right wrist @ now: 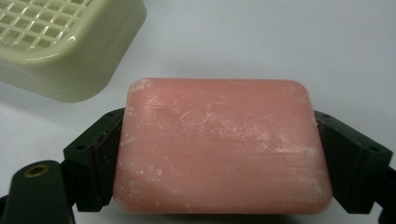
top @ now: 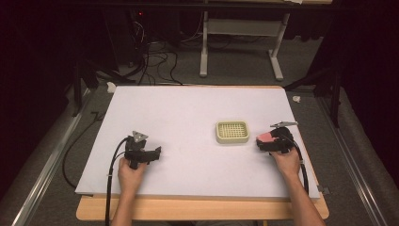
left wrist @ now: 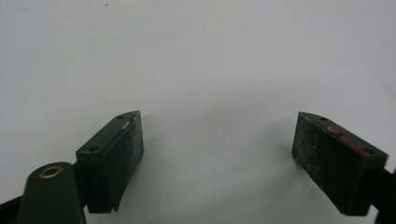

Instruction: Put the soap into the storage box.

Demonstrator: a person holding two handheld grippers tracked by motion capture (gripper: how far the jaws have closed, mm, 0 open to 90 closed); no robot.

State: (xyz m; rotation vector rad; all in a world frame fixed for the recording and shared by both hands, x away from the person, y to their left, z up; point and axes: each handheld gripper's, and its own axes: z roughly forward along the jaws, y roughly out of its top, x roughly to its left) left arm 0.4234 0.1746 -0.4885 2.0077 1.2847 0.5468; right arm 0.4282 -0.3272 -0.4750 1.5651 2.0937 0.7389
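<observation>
Worktop: a white sheet (top: pixel 188 141) is lying over a pale wooden board whose edge is showing along the near side.
Soap: a pink rectangular bar of soap (right wrist: pixel 222 144) with rounded corners and a scuffed, whitish-streaked face is sitting between the right gripper's jaws; in the high view only a small pink patch (top: pixel 266 137) is showing, the rest being covered by the gripper.
Soap dish: a cream plastic soap dish with a grid-patterned inset (top: pixel 232 132) is standing right of the worktop's middle, just beside the soap; in the right gripper view (right wrist: pixel 60 46) it is cut off by the top and left edges.
Right gripper: the black right gripper (top: pixel 267 142) is pressing its jaws against the two short ends of the soap, low over the worktop; whether the bar is touching the sheet is hard to tell.
Left gripper: the black left gripper (top: pixel 154 153) is resting at the near left, well apart from the dish, its jaws spread wide over bare sheet, as its own view (left wrist: pixel 217 149) is showing.
Hands: the left hand (top: pixel 131 173) and right hand (top: pixel 287 162) are gripping the handles, forearms cut off by the bottom edge.
</observation>
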